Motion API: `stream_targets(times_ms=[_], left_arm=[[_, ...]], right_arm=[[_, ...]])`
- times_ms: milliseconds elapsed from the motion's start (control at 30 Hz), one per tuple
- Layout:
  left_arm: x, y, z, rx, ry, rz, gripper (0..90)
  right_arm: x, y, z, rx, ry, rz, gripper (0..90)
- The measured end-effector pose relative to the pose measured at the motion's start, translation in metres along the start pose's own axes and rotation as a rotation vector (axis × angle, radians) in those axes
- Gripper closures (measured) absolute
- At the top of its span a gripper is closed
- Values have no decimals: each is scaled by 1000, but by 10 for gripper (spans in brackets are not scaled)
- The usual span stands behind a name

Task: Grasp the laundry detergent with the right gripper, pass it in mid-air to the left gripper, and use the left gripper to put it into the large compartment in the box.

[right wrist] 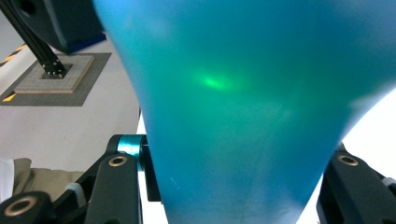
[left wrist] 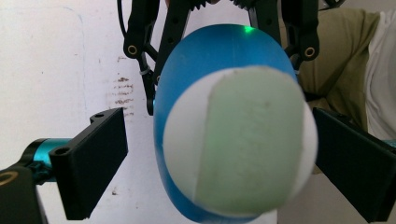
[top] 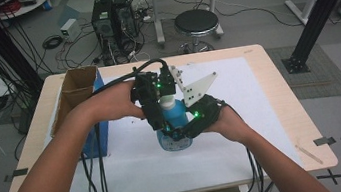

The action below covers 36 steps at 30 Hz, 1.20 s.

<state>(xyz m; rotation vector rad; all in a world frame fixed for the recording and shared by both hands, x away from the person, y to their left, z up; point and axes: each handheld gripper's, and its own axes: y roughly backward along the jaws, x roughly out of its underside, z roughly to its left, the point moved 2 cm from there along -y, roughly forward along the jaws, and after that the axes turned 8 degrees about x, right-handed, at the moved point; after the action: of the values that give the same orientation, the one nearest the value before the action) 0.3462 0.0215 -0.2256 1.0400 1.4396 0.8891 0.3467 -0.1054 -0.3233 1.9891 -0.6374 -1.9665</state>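
High view: blue bottle (top: 174,125) standing upright on the white sheet (top: 244,131) near the table's middle, cardboard box (top: 76,91) well apart at far left. Right gripper (top: 183,130) clamped low on the bottle's body from the right; left gripper (top: 156,109) poised over the bottle's top from the left.

Left gripper view: looking down on the white cap (left wrist: 240,142) (pale green on top), which sits between the two black jaws. Jaws held wide, a gap on the left side, right side near or touching, hard to tell.

Right gripper view: blue body (right wrist: 243,112) close up, jaws closed on it at both flanks.

Likely risk: a twist at the cap spinning the smooth bottle within the low grip, or tipping it, should the clamp be slack.
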Motion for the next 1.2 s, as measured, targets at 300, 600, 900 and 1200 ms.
stream_targets(times_ms=[300, 600, 900, 1200], left_arm=[[-2, -4, 0, -1, -9, 3, 90], [-2, -4, 0, 10, -20, 1, 137], [-2, -6, 1, 11, -29, 1, 181], [-3, -6, 0, 17, -44, 6, 273]], right_arm=[[0, 2, 0, 6, -4, 0, 455], [-1, 1, 1, 5, -2, -2, 455], [-1, 1, 2, 8, 2, 3, 454], [-1, -1, 2, 7, 2, 11, 454]])
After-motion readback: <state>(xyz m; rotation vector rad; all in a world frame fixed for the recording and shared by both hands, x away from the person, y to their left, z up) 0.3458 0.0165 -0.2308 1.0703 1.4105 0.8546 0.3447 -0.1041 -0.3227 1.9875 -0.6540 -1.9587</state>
